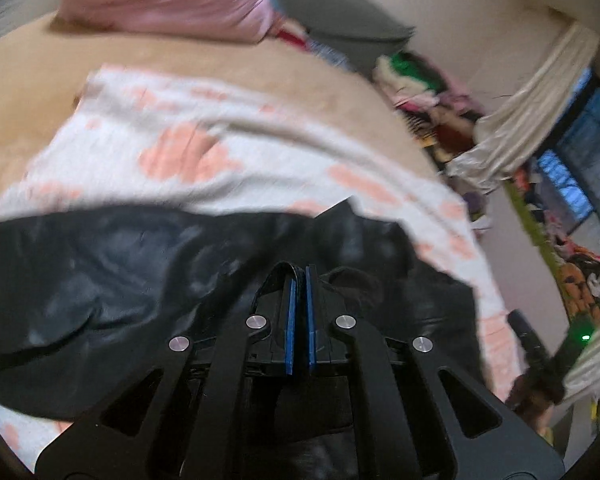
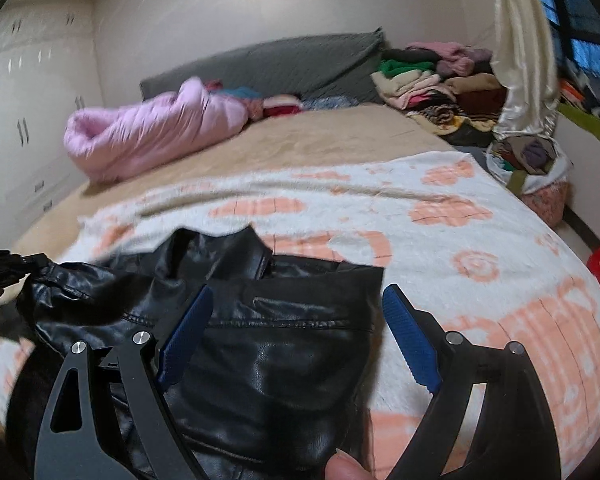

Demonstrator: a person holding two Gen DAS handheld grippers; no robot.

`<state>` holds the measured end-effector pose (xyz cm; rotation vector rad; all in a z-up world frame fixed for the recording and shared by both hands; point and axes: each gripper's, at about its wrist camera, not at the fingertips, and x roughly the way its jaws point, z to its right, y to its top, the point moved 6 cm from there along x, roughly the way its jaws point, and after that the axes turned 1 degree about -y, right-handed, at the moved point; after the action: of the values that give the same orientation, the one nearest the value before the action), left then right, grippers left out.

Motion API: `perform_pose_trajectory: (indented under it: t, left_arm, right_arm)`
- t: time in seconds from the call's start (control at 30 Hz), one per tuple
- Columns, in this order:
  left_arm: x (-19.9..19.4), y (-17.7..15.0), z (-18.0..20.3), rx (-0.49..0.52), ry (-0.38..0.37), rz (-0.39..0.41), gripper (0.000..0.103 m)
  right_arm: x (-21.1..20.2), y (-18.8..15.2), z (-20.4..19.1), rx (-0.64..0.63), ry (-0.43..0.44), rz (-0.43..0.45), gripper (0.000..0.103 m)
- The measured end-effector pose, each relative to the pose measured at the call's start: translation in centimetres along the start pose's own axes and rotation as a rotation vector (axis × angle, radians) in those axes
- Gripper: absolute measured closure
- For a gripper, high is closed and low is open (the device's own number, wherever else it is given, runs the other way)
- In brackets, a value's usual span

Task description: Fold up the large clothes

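A black leather jacket lies crumpled on a white blanket with peach flowers. My left gripper is shut, with a fold of the jacket's edge pinched between its blue pads. In the right wrist view it shows at the far left, pulling that edge taut. My right gripper hangs open just above the jacket's near part. Its blue fingers straddle a stitched seam without pressing on it. A thumb shows at the bottom edge.
The blanket covers the near half of a bed with a tan sheet. A pink puffy coat lies at the far left by the grey headboard. Piled clothes, a cream curtain and a bag of clothes stand along the right.
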<state>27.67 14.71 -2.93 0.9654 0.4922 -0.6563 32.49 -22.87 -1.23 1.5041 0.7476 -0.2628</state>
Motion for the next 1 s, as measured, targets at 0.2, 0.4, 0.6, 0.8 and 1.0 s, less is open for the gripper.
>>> perform_pose_trajectory:
  t: [0.2, 0.4, 0.6, 0.8, 1.0]
  left_arm:
    - [2.8, -1.8, -3.8, -0.067, 0.066, -0.049, 0.103]
    - [3.7, -2.4, -4.3, -0.046, 0.103, -0.052, 0.103]
    - [4.2, -2.9, -4.4, -0.031, 0.120, -0.062, 0.101]
    - [2.4, -2.5, -3.8, -0.059, 0.078, -0.038, 0.100]
    - [-1.9, -1.6, -2.4, -0.004, 0.111, 0.056, 0.065]
  right_arm:
    - [3.4, -1.4, -1.9, -0.137, 0.002, -0.080, 0.018]
    - [6.6, -4.2, -2.1, -0.211, -0.055, -0.210, 0.019]
    - [8.6, -5.9, -0.8, -0.156, -0.049, -0.301, 0.018]
    - [7.8, -5.4, -0.4, -0.115, -0.005, -0.286, 0.017]
    - [4.6, -3.3, -0.5, -0.030, 0.091, -0.218, 0.017]
